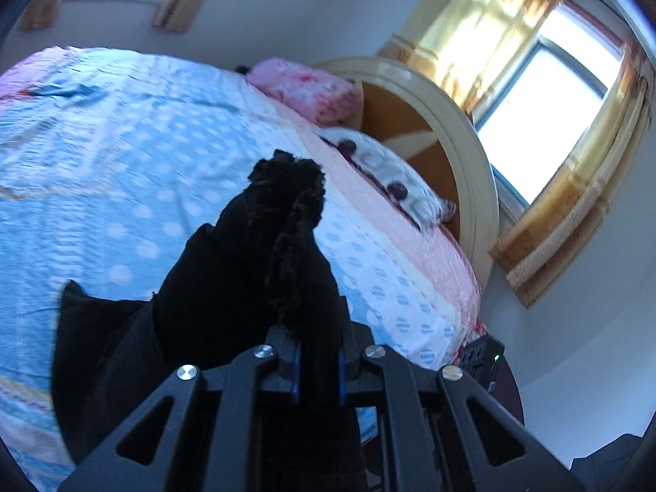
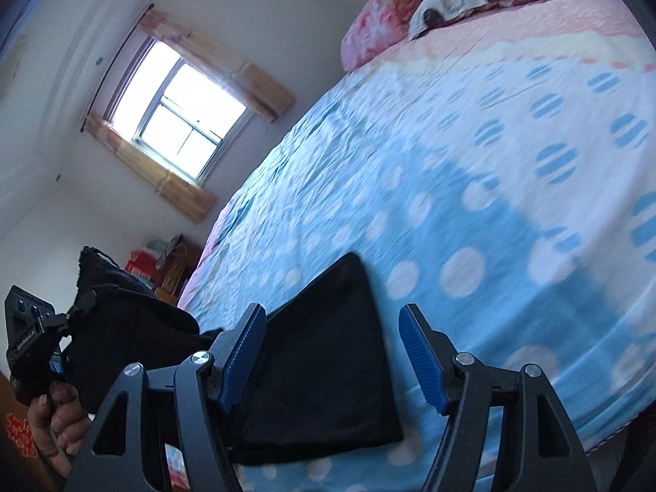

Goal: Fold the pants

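Note:
The black pants (image 1: 246, 270) are partly lifted off the blue dotted bedspread (image 1: 102, 143). My left gripper (image 1: 319, 363) is shut on a bunched end of the pants and holds it up above the bed. In the right wrist view the rest of the pants (image 2: 328, 352) lies flat near the bed's front edge. My right gripper (image 2: 332, 352) is open and empty, its blue pads (image 2: 422, 352) spread just above that flat part. The left gripper (image 2: 78, 307) also shows at the far left there, holding the raised black cloth.
The bedspread (image 2: 471, 172) stretches away beyond the pants. A pink pillow (image 1: 307, 86) and a white patterned pillow (image 1: 389, 168) lie by the round headboard (image 1: 463, 156). Curtained windows (image 2: 180, 119) are on the walls. A wooden cabinet with red things (image 2: 164, 266) stands beside the bed.

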`<state>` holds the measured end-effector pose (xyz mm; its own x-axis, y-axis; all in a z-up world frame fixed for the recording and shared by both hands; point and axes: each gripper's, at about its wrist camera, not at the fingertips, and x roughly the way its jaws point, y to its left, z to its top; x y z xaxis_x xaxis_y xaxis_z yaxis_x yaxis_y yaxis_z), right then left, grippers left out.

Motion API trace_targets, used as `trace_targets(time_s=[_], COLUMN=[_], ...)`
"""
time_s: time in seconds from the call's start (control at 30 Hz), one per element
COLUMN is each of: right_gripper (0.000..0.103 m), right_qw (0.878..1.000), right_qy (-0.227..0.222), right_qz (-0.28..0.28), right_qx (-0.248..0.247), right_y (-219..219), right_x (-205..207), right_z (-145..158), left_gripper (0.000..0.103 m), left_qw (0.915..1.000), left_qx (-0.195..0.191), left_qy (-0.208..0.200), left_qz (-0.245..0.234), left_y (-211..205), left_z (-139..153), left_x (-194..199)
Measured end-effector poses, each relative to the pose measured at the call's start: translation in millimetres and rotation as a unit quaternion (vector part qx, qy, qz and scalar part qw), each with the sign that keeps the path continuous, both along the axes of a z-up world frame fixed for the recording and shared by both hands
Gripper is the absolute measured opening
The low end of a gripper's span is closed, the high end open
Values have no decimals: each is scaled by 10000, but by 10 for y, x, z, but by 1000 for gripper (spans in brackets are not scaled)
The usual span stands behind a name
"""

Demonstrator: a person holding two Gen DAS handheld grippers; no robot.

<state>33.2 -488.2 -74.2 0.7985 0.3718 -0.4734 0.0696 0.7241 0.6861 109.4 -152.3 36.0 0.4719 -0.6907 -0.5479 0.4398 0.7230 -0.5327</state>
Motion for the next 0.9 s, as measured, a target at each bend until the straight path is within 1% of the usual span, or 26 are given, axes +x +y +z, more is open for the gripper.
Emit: trace_targets(time_s=[0.13,0.2,0.23,0.27,0.3,0.37,0.4,0.43,0.47,0.5,0.53,0.57,0.63,0.67,0.7,0.8,0.83,0.9], right_gripper=[69,69,69,69,69,69,69,69,69,69,69,69,69,69,69,69,69,69], right_qw=[9997,9994,9994,9993,9992,9991,9991,9990,9989,9988,9987,9988,9994,9995,9991,9930,9905,9850], right_qy=[47,114,133,154,170,182,190,184,164,140,103,63,-105,-275,-401,-696,-741,-702], right_qz=[-232,-285,-295,-304,-327,-361,-371,-405,-438,-470,-486,-480,-311,-96,128,888,1053,1271], right_qx=[93,131,142,140,125,108,104,98,87,69,56,70,130,141,73,-353,-477,-936], right_y=[-136,-176,-185,-190,-201,-218,-214,-229,-229,-233,-241,-238,-199,-128,-38,328,408,571], right_x=[-1,0,6,16,17,6,7,-2,-8,-14,-23,-25,-43,-43,-37,-58,-52,-49], right_z=[-35,-64,-78,-95,-105,-121,-120,-123,-117,-105,-95,-86,-47,5,55,246,277,327], left_gripper=[12,13,15,19,19,19,21,26,33,38,51,61,68,71,71,71,71,71], left_qw=[9992,9982,9976,9969,9959,9950,9948,9946,9951,9961,9964,9964,9958,9949,9930,9890,9879,9867], left_qx=[269,388,422,428,445,522,382,310,337,462,579,692,828,898,1061,1291,1338,1377], left_qy=[267,408,496,597,656,754,803,779,656,399,202,-6,-351,-450,-517,-559,-572,-583], left_qz=[-128,-222,-238,-286,-426,-392,-487,-615,-658,-635,-587,-494,-193,-80,82,463,539,643], left_y=[-320,-474,-535,-600,-686,-766,-780,-789,-787,-755,-719,-628,-382,-272,-132,189,249,361], left_z=[-267,-448,-531,-615,-697,-790,-802,-784,-741,-670,-626,-584,-540,-544,-575,-710,-750,-867], left_x=[156,227,250,273,292,298,279,249,201,146,98,46,-69,-114,-169,-273,-305,-377])
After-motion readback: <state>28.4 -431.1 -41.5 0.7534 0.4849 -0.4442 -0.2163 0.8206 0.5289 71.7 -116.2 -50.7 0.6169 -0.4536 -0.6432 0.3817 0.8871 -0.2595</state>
